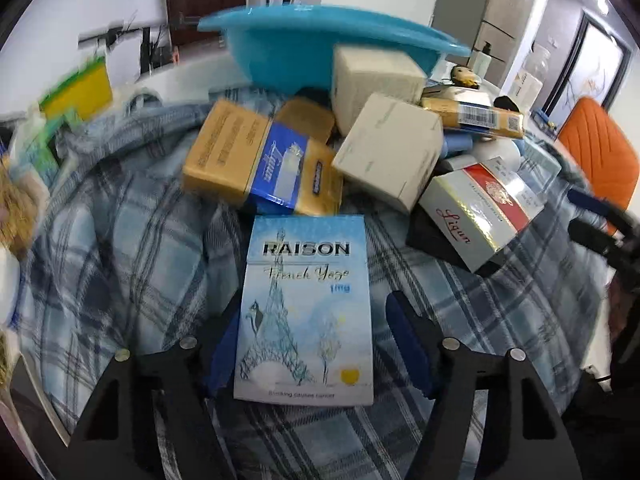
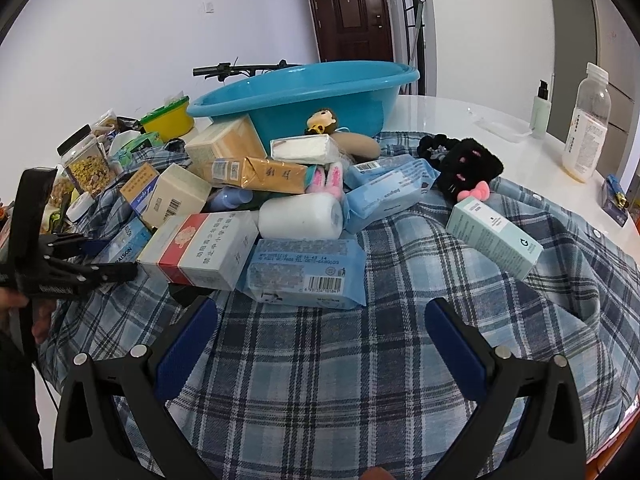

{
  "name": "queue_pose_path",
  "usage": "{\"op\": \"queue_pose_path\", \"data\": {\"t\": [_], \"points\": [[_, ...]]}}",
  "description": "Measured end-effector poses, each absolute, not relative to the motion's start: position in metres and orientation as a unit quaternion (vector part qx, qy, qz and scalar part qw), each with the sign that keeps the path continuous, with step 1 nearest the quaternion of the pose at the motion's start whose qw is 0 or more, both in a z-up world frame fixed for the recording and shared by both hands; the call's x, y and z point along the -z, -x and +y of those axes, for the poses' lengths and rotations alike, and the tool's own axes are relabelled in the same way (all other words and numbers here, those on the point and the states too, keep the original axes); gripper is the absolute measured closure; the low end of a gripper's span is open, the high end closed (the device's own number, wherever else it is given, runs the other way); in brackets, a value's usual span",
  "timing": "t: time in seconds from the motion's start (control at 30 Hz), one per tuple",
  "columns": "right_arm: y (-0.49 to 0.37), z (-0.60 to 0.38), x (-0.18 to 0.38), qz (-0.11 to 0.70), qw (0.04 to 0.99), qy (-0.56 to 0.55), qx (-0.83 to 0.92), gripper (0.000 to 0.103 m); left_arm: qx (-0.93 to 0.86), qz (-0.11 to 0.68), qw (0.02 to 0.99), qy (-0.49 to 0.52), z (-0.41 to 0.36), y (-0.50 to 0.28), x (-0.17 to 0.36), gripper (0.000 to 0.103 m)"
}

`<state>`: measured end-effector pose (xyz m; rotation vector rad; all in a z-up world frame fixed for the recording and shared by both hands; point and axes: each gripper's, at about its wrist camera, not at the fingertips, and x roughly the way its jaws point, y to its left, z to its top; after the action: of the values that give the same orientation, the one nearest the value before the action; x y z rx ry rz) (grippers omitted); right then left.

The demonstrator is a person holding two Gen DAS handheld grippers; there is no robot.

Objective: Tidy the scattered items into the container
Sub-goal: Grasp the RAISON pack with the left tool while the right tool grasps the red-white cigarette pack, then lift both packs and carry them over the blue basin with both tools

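Observation:
A pale blue RAISON packet (image 1: pixel 306 308) lies on the plaid cloth between the fingers of my left gripper (image 1: pixel 312 344); the jaws stand open around it, the right pad apart from its edge. The blue basin (image 1: pixel 328 44) stands behind a pile of boxes. In the right wrist view my right gripper (image 2: pixel 320 336) is open and empty above bare cloth, in front of a blue tissue pack (image 2: pixel 304 272). The basin (image 2: pixel 304 96) is at the back. The left gripper (image 2: pixel 76 268) shows at the left edge beside the packet (image 2: pixel 124 248).
The pile holds a yellow-and-blue carton (image 1: pixel 260 160), white boxes (image 1: pixel 390 148), a red-and-white box (image 2: pixel 200 252), a white roll (image 2: pixel 300 216), a mint box (image 2: pixel 494 236) and a black plush (image 2: pixel 468 168). A bottle (image 2: pixel 586 120) and snack jars (image 2: pixel 86 160) stand at the table edges. An orange chair (image 1: pixel 600 160) is at right.

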<state>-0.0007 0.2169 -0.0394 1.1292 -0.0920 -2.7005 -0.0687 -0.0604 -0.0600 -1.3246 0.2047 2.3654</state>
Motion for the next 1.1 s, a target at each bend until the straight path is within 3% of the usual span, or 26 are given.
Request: {"op": "queue_pose_path", "data": {"t": [0.1, 0.37, 0.6, 0.77, 1.03, 1.1], "points": [[0.0, 0.216, 0.039, -0.03, 0.107, -0.383, 0.917, 0.0, -0.854, 0.072, 0.201, 0.475, -0.056, 0.07, 0.058, 0.044], [0.001, 0.206, 0.034, -0.006, 0.154, -0.365, 0.918, 0.0, -0.873, 0.084, 0.192, 0.44, -0.045, 0.046, 0.042, 0.045], [0.021, 0.157, 0.019, 0.136, 0.333, -0.338, 0.87, 0.0, -0.896, 0.059, 0.19, 0.397, -0.052, 0.018, 0.016, 0.045], [0.048, 0.128, 0.034, 0.219, 0.412, -0.351, 0.812, 0.0, -0.9, 0.024, 0.2, 0.386, -0.061, 0.012, 0.011, 0.045], [0.085, 0.126, 0.044, 0.2, 0.458, -0.372, 0.782, 0.0, -0.898, -0.013, 0.197, 0.392, -0.073, 0.013, 0.022, 0.045], [0.086, 0.126, 0.047, 0.199, 0.462, -0.361, 0.785, 0.005, -0.899, -0.016, 0.199, 0.391, -0.073, 0.012, 0.022, 0.045]]}}
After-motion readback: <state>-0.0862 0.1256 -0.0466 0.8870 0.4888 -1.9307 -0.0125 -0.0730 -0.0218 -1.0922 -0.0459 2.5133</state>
